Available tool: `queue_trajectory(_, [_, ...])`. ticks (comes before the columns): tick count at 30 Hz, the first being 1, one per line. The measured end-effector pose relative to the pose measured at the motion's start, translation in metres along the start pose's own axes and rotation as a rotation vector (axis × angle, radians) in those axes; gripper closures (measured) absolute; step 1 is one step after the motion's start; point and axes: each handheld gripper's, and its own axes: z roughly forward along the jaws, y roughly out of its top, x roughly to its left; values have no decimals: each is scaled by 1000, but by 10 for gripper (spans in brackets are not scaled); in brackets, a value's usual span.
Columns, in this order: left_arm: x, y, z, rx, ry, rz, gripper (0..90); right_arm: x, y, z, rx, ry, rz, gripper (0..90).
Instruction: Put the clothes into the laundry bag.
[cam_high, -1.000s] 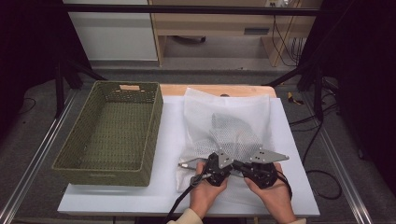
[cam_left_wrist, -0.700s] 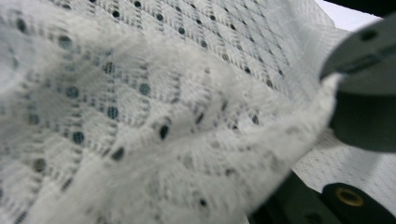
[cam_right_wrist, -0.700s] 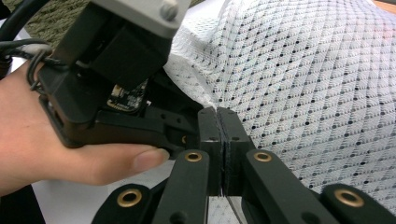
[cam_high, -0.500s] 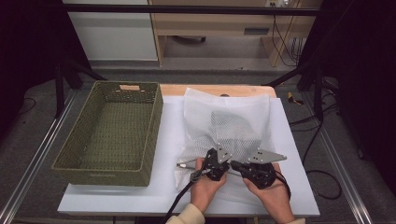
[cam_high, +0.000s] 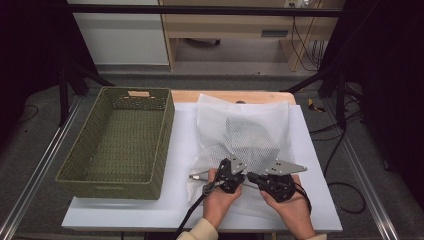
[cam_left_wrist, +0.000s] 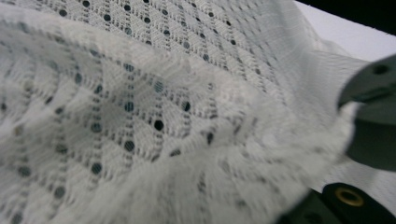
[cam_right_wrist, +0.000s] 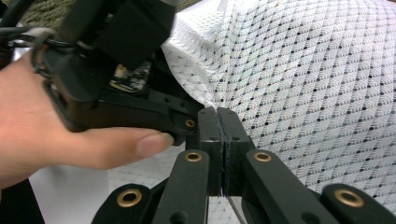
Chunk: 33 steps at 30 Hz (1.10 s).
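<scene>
In the high view, a white mesh laundry bag (cam_high: 245, 137) is spread flat on the white table (cam_high: 180, 150), to the right of an olive woven basket (cam_high: 117, 142). Both tools are brought to the bag's near edge: the left gripper (cam_high: 239, 176) and the right gripper (cam_high: 254, 178) are held almost touching, probably so that the two layers of the hem can be worked apart, or its zip end found, at one spot. The basket is set near on the left, presumably as the place where the bag will be put.

In the left gripper view, the mesh (cam_left_wrist: 154, 112) is draped right over the lens, blurred by nearness. The jaws are hidden under it; they are judged to be pressed together, and whether cloth is caught cannot be told.

In the right gripper view, the right gripper (cam_right_wrist: 218, 114) is seen with its pads pressed together, pinching a thin edge of the mesh (cam_right_wrist: 308, 84). The left hand (cam_right_wrist: 51, 135) is seen just beside, its tool nearly touching.
</scene>
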Motion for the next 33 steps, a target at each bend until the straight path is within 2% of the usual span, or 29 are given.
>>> queue_trajectory(2, [-1, -1, -4, 0, -17, -11, 900, 1, 0, 0, 0, 0, 2, 896])
queue_trajectory(13, [-3, -9, -27, -7, -36, -8, 900, 1, 0, -3, -5, 1, 4, 896])
queue_trajectory(18, [-3, -14, -41, -26, -48, -15, 900, 2, 0, -3, -8, 3, 3, 896])
queue_trajectory(25, [-6, -26, -69, -40, -63, -6, 900, 4, 1, -5, -5, 6, -12, 896])
queue_trajectory(33, [-3, -39, -106, -54, -47, 9, 900, 8, 1, -5, 2, 8, -19, 896])
